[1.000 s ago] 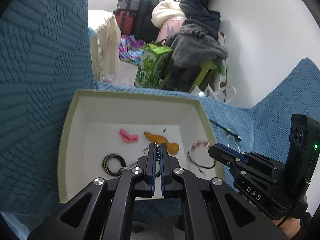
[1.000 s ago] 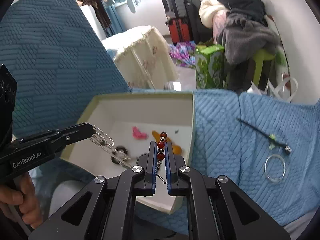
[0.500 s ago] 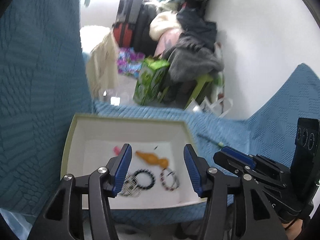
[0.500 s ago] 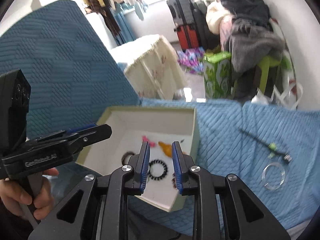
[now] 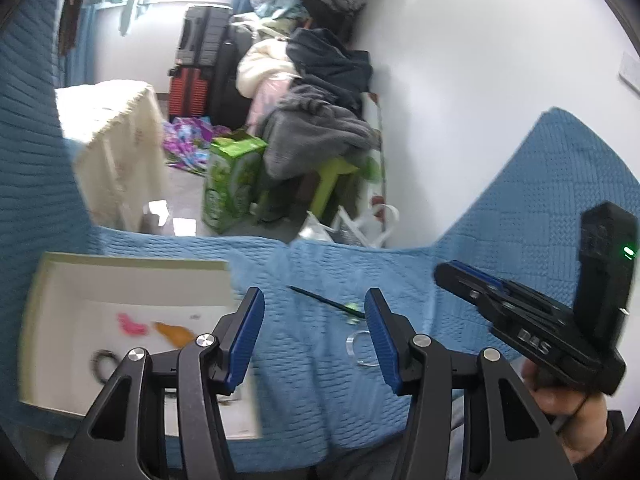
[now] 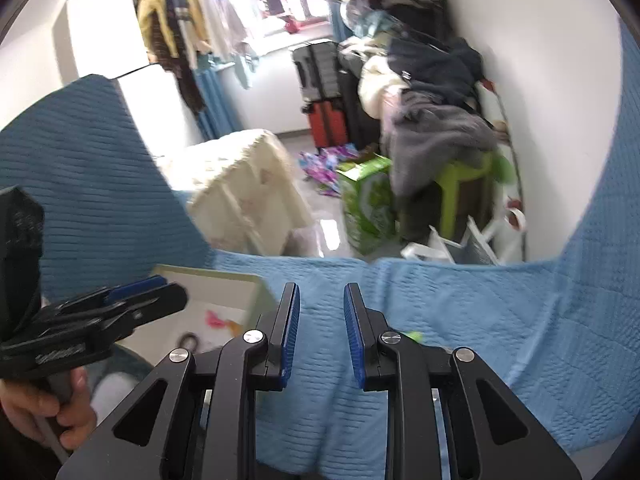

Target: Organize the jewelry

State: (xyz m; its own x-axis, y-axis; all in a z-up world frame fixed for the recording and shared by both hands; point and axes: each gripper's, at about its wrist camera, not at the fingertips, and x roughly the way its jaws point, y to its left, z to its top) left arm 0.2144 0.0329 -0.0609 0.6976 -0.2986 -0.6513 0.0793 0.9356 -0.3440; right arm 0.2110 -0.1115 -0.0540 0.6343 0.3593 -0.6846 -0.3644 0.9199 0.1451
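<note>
Blue quilted blanket (image 5: 520, 208) in foreground. Beyond it: green carton (image 5: 230, 188) on floor, clothes heap (image 5: 316, 92) over green stool (image 5: 334, 184), red suitcase (image 5: 187, 94).

the left gripper (image 5: 314, 336) is held out level with its blue-padded fingers (image 5: 244, 332) spread wide, nothing between them. the right gripper (image 6: 318, 330) also has its fingers (image 6: 354, 332) parted, by a narrower gap, and grips nothing. from the left wrist view the right gripper (image 5: 520, 320) sits off to the right, with the right hand (image 5: 568, 412) wrapped around its handle. from the right wrist view the left gripper (image 6: 120, 308) sits at the left, with the left hand (image 6: 52, 412) clasping its grip.
</note>
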